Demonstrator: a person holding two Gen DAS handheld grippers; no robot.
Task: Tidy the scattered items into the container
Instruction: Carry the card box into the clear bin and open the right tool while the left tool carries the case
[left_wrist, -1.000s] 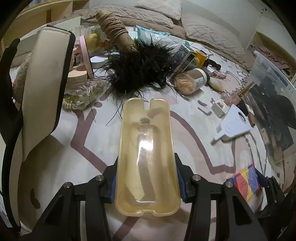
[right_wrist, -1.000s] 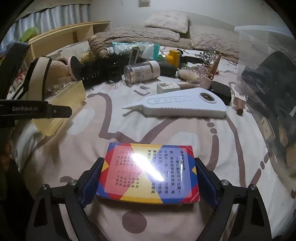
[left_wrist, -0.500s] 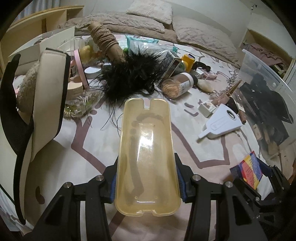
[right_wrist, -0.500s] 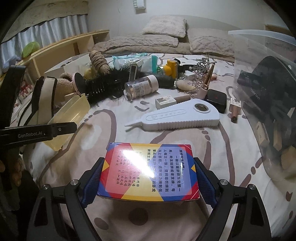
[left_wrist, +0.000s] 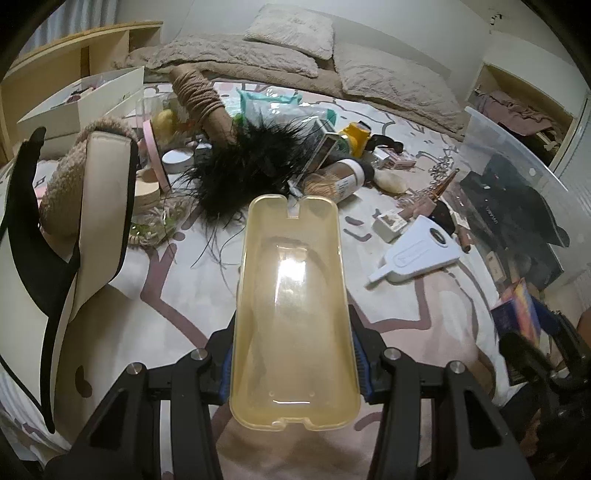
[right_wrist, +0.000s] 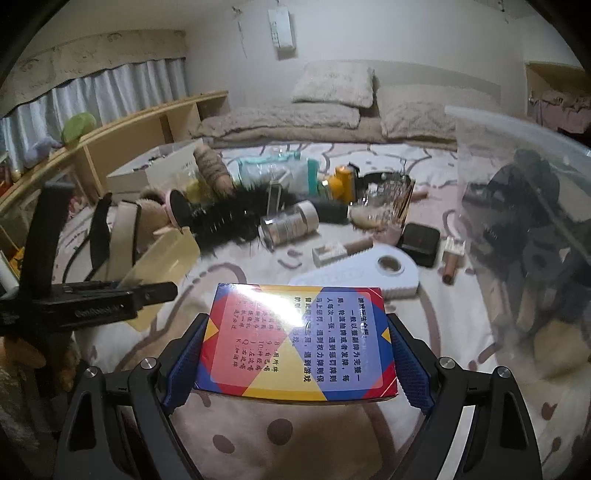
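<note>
Two hand-held grippers above a bed strewn with clutter, each carrying one item. Left gripper (left_wrist: 293, 373) clamped narrow on a yellowish clear tray (left_wrist: 293, 306), pads pressing its long sides, tray lifted clear of the patterned bedspread (left_wrist: 177, 295). Right gripper (right_wrist: 297, 354) set wide, blue pads closed against both sides of a colourful card box (right_wrist: 295, 336), also held off the bedspread.

Clear plastic bin (right_wrist: 524, 229) at the right edge, just beside the remaining clutter, already holding dark items seen through its wall; exact count inside impossible to tell. Neither carried item over the bin yet.

Judged from the spread: task partly done, much left. Two items in hand, a good dozen more lying loose.

Counted on the bed: one white flat tool with a round hole (left_wrist: 417, 254), one small white box (left_wrist: 389, 224), one clear jar with a white lid on its side (right_wrist: 290, 224), one black feather tuft (left_wrist: 251, 166), one spool of brown twine (left_wrist: 201, 99), one yellow bottle (right_wrist: 345, 181), one black square case (right_wrist: 421, 242), one teal packet (right_wrist: 275, 170), one cream shoe with black trim (left_wrist: 96, 229) at the left. Smaller bits near the bin too blurred to count.

Two pillows at the head of the bed, not part of the tidying
</note>
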